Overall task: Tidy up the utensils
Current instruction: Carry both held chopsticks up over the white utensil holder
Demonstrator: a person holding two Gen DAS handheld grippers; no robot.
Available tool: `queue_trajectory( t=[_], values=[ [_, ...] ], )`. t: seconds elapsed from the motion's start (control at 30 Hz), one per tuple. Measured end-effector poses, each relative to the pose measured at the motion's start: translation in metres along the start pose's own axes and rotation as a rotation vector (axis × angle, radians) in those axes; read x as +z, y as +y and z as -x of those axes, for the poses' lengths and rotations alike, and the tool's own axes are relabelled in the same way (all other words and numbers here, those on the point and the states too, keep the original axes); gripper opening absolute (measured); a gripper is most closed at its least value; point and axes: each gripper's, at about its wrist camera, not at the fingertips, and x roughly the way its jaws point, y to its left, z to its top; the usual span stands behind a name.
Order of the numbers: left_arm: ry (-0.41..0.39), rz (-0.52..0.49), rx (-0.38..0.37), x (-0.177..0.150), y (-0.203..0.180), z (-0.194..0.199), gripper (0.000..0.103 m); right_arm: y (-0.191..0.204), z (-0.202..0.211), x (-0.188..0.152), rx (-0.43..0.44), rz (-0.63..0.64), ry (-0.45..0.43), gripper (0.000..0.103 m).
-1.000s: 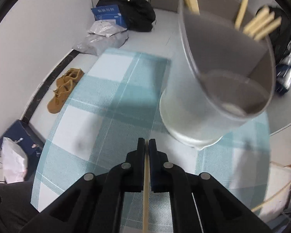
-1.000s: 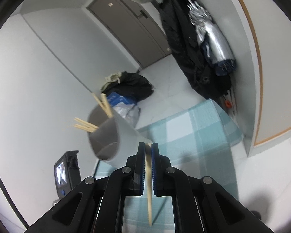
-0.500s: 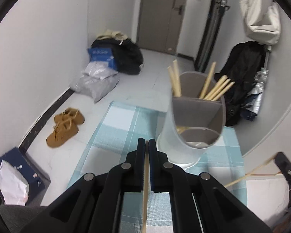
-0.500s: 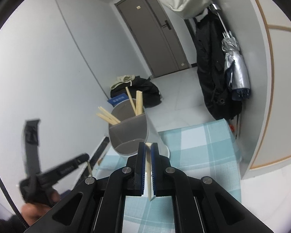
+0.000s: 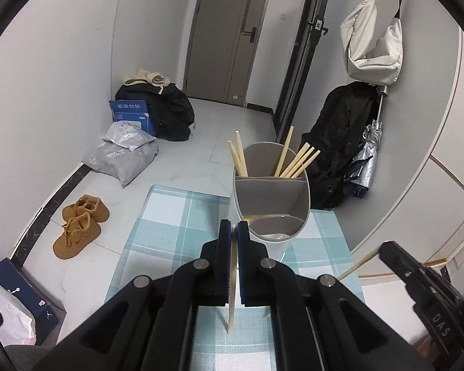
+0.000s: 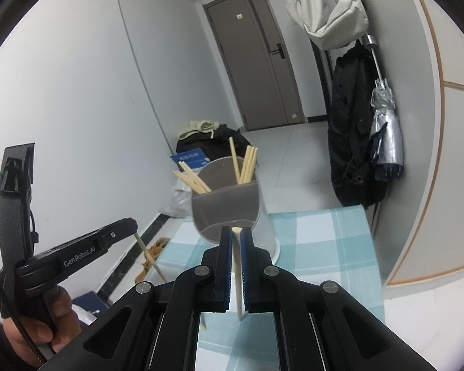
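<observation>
Both the left tongs (image 5: 234,227) and right tongs (image 6: 236,232) are clamped on one chopstick (image 5: 231,315) each, apparently mid-length. Light, stiff, smooth sticks can swivel. The divided holder (image 5: 270,204) stands near the tabletop's (image 5: 170,216) far edge.

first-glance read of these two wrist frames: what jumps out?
Each pair of tongs is shut on a single wooden chopstick: the left tongs and the right tongs, both held above the teal checked tablecloth. Just beyond them stands the grey divided utensil holder, chopsticks fanning out of its far compartments. Behind that, floor clutter: tan shoes at left, a dark coat hanging at right.
</observation>
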Motion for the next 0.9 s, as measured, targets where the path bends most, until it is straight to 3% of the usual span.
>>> queue_trajectory(
  t=[0.27,0.53,0.9],
  values=[
    [-0.003,0.014,-0.01,0.007,0.0,0.014,0.001,0.009,0.003,0.006,0.011,0.002,-0.019,0.005],
    [-0.028,0.021,-0.073,0.027,-0.013,0.034,0.001,0.016,0.01,0.027,0.027,0.013,-0.046,0.004],
    [-0.05,0.074,-0.155,0.073,-0.027,0.042,0.001,0.015,0.029,0.093,0.063,0.014,-0.1,0.004]
  ],
)
